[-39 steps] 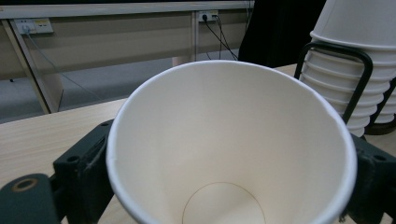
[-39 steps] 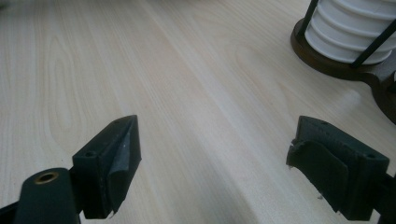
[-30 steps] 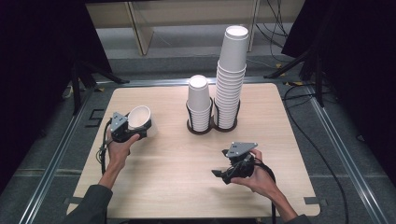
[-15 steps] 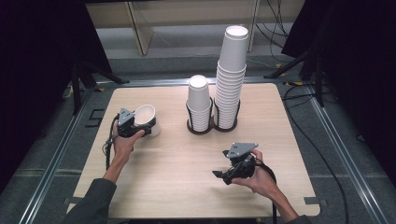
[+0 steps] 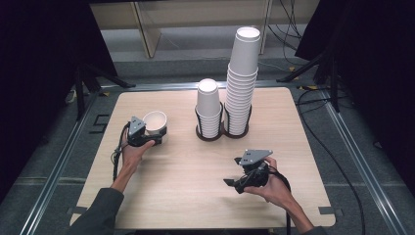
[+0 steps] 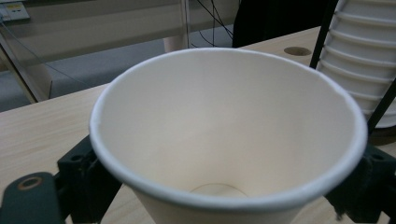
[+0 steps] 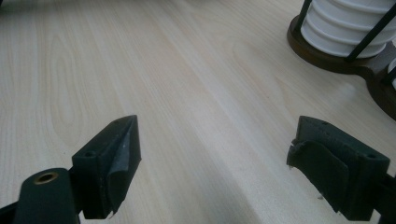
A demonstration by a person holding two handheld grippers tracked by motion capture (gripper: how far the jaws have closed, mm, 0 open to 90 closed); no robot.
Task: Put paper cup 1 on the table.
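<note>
Here the left claw (image 5: pixel 155 137) has a single white paper cup (image 5: pixel 155 122) between its jaws, gripped low on the cup's wall, and those jaws have just been closing on it. In the left gripper view the cup's (image 6: pixel 224 135) open mouth faces the camera and a black jaw shows on either side of its lower body, so the grip looks to be around the cup rather than on its rim. Seen from the high view, the cup is at the left part of the desk (image 5: pixel 186 191), mouth up and roughly upright, its long axis close to vertical; I cannot tell whether its base touches the wood or hangs just above it.

The relation that matters is between this cup and the two-ring holder (image 5: pixel 222 133) at the middle of the desk. The holder lies to the cup's right and slightly farther from the person. It carries a short stack of cups (image 5: pixel 209 105) and, just beside it, a tall stack (image 5: pixel 242 78).

The left hand is clearly nearer to the cup and already has it. The right claw (image 5: pixel 234 177) sits well apart, at the near right, with its jaws spread wide and nothing between them; its own view looks along the bare wood towards the holder's base (image 7: pixel 327 56).
</note>
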